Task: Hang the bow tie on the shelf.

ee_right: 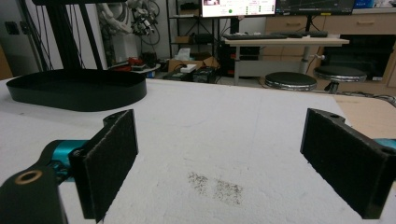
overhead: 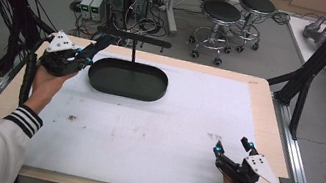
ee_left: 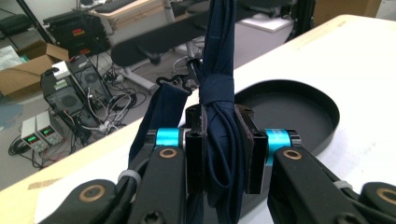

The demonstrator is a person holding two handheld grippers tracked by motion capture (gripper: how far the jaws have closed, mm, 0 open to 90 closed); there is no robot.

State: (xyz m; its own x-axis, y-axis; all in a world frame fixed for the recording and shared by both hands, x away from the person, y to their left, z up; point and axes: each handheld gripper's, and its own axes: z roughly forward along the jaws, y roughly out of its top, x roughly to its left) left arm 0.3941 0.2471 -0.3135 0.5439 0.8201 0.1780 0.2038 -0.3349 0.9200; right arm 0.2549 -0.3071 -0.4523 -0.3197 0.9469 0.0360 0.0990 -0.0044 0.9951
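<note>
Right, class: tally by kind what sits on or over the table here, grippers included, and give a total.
Grippers: 2 (left gripper, right gripper)
Black oval tray: 1
Folded navy umbrella: 1, clamped in the left gripper
White mat: 1
Total: 5

Folded navy umbrella [ee_left: 218, 116], strap-wrapped, clamped in left claw [ee_left: 219, 149] beside black oval tray [overhead: 127, 79].

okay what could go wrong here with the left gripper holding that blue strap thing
The left gripper clamps the bundled navy strap at one spot, so loose loops might slip out. Its dangling clip could snag the black tray rim. The right gripper rests open, far off, unable to help quickly.
</note>
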